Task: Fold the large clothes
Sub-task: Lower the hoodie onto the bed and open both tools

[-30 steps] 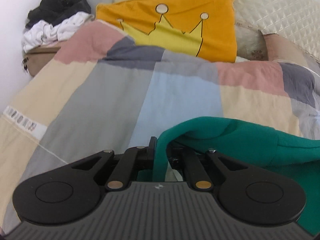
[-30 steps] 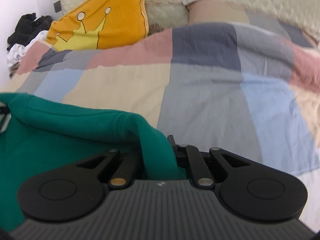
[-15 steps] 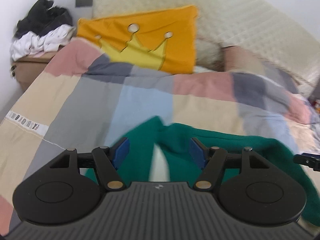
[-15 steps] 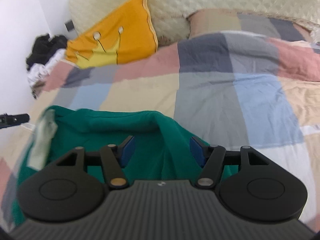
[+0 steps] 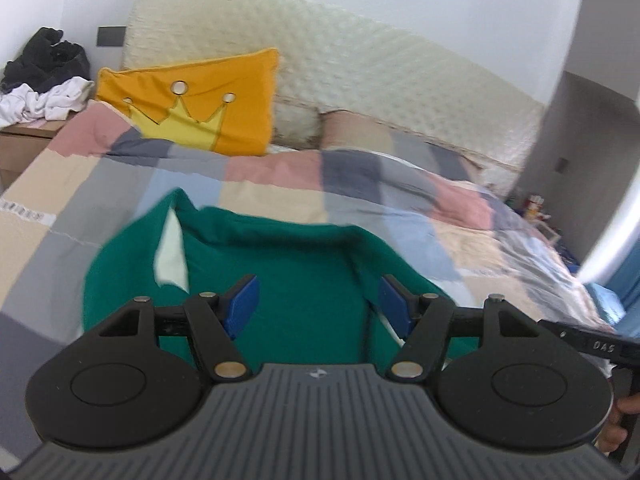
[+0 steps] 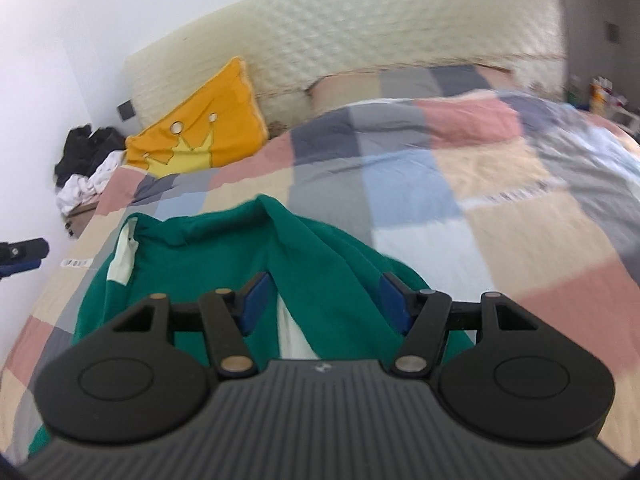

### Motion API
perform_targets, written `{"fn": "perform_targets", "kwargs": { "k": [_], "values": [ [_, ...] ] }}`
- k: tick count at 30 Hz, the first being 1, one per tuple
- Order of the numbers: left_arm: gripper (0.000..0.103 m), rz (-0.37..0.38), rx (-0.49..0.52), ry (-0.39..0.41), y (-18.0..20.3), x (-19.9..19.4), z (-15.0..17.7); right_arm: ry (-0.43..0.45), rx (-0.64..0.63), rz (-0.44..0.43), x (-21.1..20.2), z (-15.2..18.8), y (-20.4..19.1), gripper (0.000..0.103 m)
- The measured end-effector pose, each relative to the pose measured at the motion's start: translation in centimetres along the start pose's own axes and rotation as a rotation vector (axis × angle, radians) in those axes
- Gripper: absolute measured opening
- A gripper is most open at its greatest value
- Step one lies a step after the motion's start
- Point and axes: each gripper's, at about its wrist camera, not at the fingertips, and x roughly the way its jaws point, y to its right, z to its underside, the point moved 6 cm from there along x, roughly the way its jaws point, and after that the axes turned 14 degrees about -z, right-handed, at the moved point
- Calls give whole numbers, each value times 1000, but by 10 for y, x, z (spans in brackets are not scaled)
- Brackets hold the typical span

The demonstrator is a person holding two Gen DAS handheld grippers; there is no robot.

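Both the left gripper [image 5: 318,306] and the right gripper [image 6: 324,302] hang with jaws spread wide and nothing between the pads, above the green garment [image 5: 288,276] lying, apparently folded over, on the patchwork quilt [image 5: 276,184], with an orange crown pillow [image 5: 208,100] by the headboard [image 5: 360,80].

The sweater's [image 5: 288,280] near part hides behind the left hand-held gripper [image 5: 318,306], the bed's [image 6: 500,208] far right is blurred, and the bedside clutter [image 5: 536,204] is too small to tell.
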Motion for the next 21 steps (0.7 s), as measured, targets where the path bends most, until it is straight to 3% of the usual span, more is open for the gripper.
{"fn": "perform_targets", "kwargs": {
  "k": [10,16,21],
  "values": [
    [71,125,24,-7,71,-80,87,70,217,63,-95,84,68,63],
    [71,199,18,-70,103,-83,132,29,328,103,-94,112,98,65],
    [71,221,17,-74,119,-76,159,-30,400,140,-76,134,114,65]
  ]
}}
